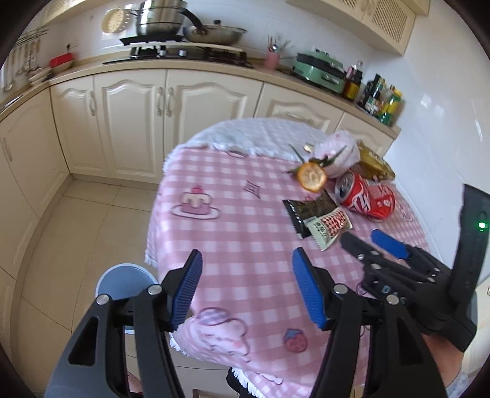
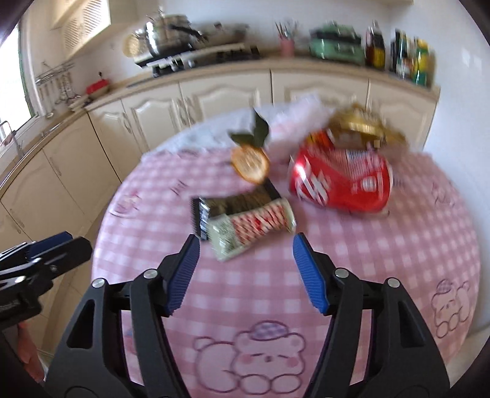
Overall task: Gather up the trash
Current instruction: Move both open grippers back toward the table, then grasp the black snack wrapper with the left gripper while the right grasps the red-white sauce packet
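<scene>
Nearest, the left gripper hung w/ jaws wide apart and nothing between its ribbed blue pads, over the near edge of a round table draped in a soft pink-and-white gingham cloth w/ cartoon bears, a cake and a strawberry printed on it, fringe along the hem. Below-left sat a round blue bin on pale floor tiles. The right gripper was likewise spread open, empty, just short of the trash. Closest piece: a flat red-and-white snack wrapper, crinkly, lying partly on a black foil packet w/ serrated end. Beyond those, a dried orange slice w/ dark green leaves behind it; to the right a crushed red can, shiny metal, touching a gold crumpled bag. A pale pink plastic bag sat behind the slice. All trash clustered on the table's far-right part; right view was motion-blurred. Farthest: cream panelled cabinets, beige counter, gas hob w/ steel pots, a pink utensil cup, a mint-green cooker and sauce bottles against white tiled walls.
</scene>
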Demonstrator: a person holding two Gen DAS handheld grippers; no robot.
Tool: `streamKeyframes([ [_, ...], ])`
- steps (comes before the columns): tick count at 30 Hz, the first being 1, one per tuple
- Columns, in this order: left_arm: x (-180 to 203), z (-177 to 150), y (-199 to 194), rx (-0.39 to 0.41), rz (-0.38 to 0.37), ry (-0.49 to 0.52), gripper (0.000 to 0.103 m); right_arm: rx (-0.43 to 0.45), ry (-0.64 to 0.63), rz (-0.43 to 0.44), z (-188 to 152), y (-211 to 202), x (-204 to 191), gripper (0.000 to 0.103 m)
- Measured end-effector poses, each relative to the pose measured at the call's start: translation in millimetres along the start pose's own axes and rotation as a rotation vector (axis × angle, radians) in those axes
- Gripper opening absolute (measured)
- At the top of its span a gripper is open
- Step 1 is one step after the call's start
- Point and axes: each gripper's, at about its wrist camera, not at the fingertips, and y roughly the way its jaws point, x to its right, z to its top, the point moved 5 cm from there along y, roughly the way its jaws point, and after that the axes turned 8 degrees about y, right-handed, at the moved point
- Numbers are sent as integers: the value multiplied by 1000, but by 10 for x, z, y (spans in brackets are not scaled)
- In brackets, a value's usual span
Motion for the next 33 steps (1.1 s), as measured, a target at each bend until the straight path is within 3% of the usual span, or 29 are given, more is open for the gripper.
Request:
streamKeyframes([
  [6,21,29,169,-32,12,7,60,-74,37,34,30,318,-12,72],
  [12,20,74,279,-46,20,3,60,-92,28,25,127,442,-20,73],
  [14,50,91,332,-53,15,5,60,-86,-2,-8,140,455,-5,57],
  [15,74,101,357,-55,13,9,60,-87,-8,-6,145,452,5,39],
  [20,225,181,485,-62,-14,34,60,-100,-1,50,142,398,177,26],
  [21,263,199,510,-63,-26,37,60,-97,-4,44,131,372,210,16],
  [26,508,350,716,-70,-83,93,60,-97,-5,73,65,247,347,12],
  [33,619,527,1135,-112,-66,128,60,-95,25,107,64,181,496,11],
])
